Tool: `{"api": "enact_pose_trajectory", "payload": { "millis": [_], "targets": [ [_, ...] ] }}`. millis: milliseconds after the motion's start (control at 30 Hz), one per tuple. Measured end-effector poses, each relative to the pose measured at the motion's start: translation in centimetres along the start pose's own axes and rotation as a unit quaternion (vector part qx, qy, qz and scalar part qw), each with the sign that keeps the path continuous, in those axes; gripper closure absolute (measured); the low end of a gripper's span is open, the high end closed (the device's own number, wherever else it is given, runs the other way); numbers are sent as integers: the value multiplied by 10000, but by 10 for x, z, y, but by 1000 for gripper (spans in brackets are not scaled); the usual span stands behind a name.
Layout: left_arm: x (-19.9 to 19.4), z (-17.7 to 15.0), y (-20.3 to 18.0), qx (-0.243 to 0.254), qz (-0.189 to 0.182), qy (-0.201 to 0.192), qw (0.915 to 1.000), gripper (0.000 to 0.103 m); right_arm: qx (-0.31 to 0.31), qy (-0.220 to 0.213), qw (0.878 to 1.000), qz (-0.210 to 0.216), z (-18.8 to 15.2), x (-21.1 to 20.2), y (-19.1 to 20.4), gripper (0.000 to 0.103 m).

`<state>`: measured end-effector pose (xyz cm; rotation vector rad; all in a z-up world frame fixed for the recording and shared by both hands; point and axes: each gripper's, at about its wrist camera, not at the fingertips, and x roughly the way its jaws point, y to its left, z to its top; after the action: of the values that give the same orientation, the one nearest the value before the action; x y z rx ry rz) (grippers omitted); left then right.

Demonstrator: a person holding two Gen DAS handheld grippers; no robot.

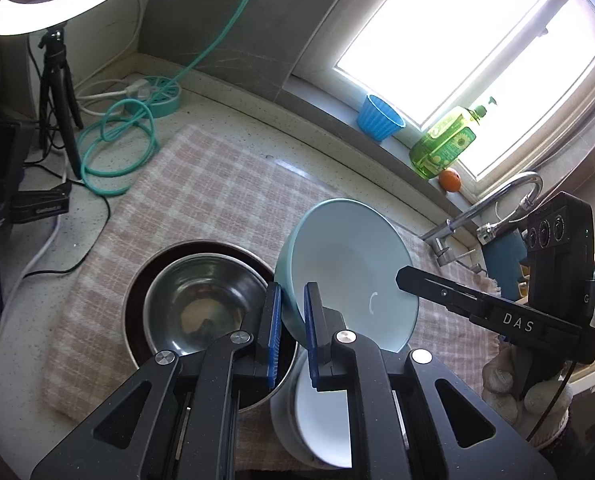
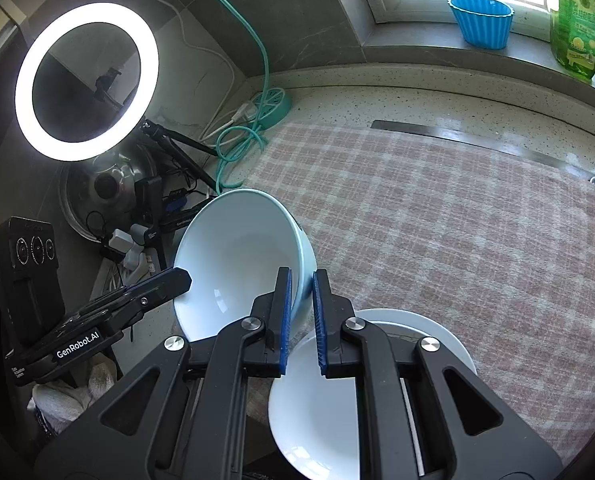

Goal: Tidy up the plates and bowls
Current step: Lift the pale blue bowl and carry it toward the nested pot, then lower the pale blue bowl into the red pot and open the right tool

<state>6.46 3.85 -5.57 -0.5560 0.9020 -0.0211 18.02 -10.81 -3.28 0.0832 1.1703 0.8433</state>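
A light blue bowl is held tilted above the checked cloth, gripped from two sides. My left gripper is shut on its rim, and my right gripper is shut on the opposite rim of the same bowl. Below it stands a white bowl on a white plate; the white bowl also shows in the left wrist view. A steel bowl sits inside a dark plate to the left.
A pink checked cloth covers the counter. A ring light on a tripod and teal cable stand at the back left. A blue cup, green soap bottle and orange fruit sit on the windowsill. A tap is at the right.
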Motion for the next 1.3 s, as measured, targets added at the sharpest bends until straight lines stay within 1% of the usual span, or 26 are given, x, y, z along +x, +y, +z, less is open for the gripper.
{"api": "enact_pose_trajectory", "payload": {
  "millis": [233, 500, 867, 1300],
  "targets": [
    [-10, -2, 32, -199, 141, -1, 9997, 94, -132, 257, 9996, 54, -2, 32, 26, 92],
    [-11, -6, 57, -340, 218, 53, 9992, 94, -231, 509, 9984, -28, -5, 61, 40, 92],
    [-2, -15, 76, -466, 303, 258, 9981, 94, -316, 735, 9967, -160, -12, 87, 46, 92],
    [10, -20, 81, -457, 337, 417, 9975, 94, -410, 852, 9948, -388, -15, 97, 47, 92]
  ]
}}
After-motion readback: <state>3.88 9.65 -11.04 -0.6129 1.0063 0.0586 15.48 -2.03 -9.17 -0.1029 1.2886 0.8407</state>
